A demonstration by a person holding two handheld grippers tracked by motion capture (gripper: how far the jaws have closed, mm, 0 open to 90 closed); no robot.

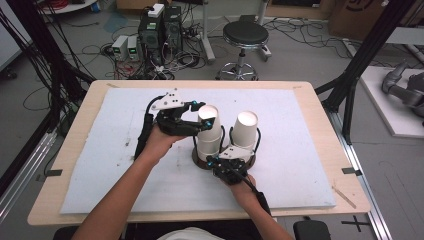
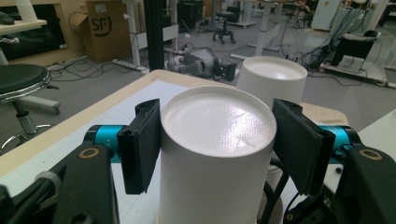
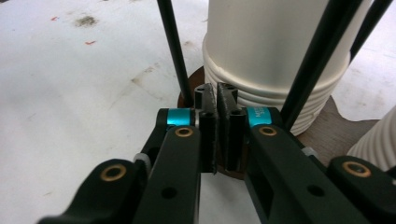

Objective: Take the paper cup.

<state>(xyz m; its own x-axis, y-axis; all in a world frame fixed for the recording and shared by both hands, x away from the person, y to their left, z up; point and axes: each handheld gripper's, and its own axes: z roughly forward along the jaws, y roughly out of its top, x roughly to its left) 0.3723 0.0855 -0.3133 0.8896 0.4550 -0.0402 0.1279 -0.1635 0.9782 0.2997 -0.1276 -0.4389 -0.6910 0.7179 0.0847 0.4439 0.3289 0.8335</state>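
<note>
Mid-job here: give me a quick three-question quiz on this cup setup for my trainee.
1. True or false: the left hand-held gripper has its jaws on either side of the top paper cup of one stack.
2. What does the right hand-held gripper pinch? A) a paper cup B) the brown base under the stacks C) a black rod
3. Fill in: the paper cups stand ___ , closed ends on top.

Key: 1 true; 2 B; 3 upside down.
</note>
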